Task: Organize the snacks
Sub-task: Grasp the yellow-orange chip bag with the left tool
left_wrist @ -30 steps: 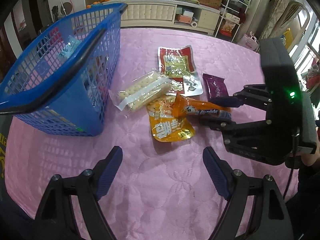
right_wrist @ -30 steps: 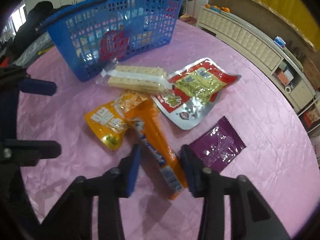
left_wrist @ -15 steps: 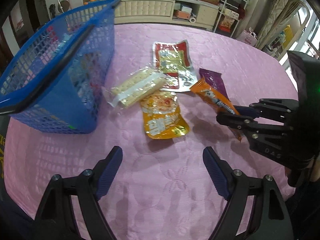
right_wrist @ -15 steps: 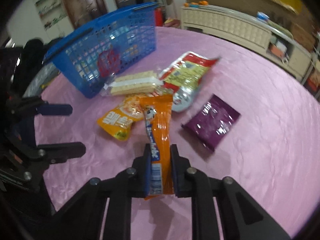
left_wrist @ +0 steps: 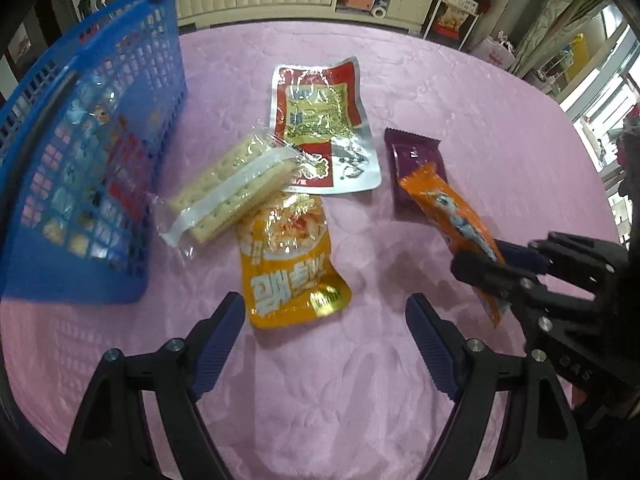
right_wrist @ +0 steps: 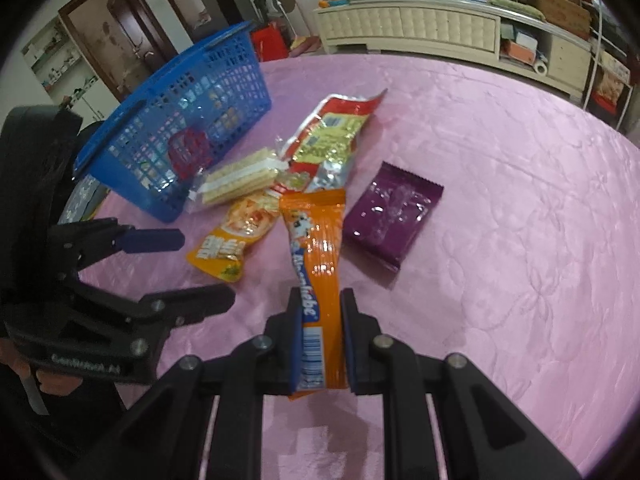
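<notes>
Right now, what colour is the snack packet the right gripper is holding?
Orange, with a blue-and-white label strip on the packet; clearest in the right wrist view.

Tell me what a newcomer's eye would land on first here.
The orange packet stands out, pinched in the right tool above the pink tablecloth. Beyond it lie loose snacks: a purple packet and a yellow pouch. The blue basket sits at the left.
</notes>
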